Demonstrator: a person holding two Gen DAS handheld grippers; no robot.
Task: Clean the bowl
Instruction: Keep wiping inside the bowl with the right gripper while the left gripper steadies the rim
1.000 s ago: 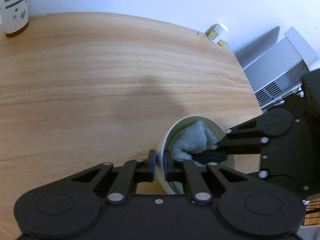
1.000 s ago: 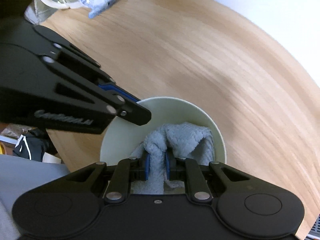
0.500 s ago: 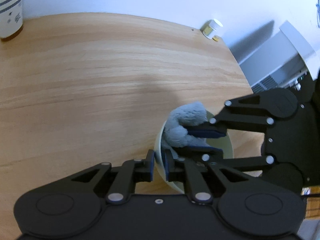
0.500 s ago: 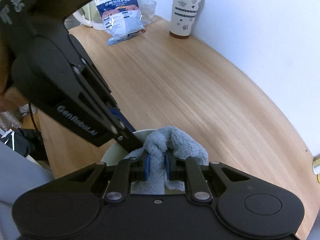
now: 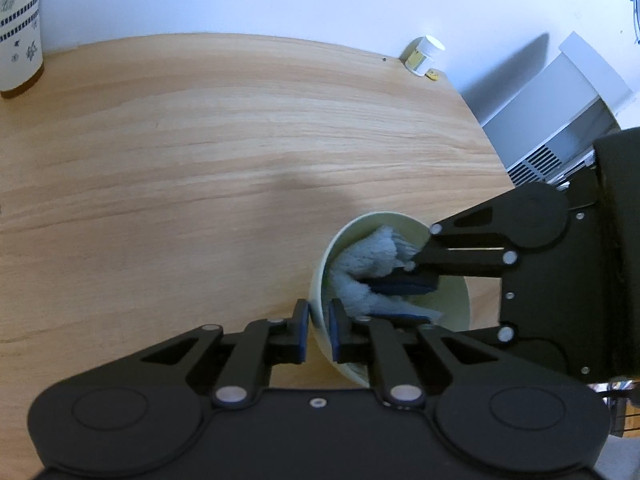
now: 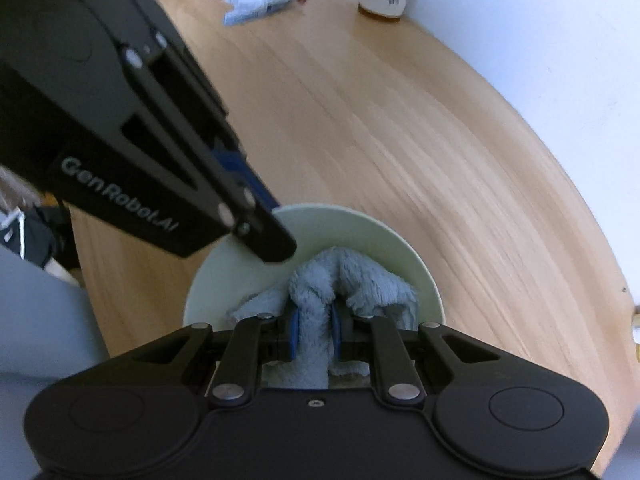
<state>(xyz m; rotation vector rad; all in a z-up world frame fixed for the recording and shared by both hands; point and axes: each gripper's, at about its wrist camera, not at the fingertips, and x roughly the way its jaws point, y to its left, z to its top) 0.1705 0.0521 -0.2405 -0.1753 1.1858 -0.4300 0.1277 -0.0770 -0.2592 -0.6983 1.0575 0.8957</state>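
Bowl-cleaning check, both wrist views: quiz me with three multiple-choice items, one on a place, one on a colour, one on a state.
1. Where is the cloth?
A. inside the bowl
B. flat on the table
C. draped over the cup

2. What colour is the bowl?
A. red
B. pale green
C. black

3. What does the left gripper hold?
A. nothing
B. the cloth
C. the bowl's rim

Key:
1 A: the cloth sits bunched inside the bowl, pinched by the right gripper.
2 B: the bowl's wall shows pale green against the wooden table.
3 C: the left gripper has one finger outside and one inside the rim.
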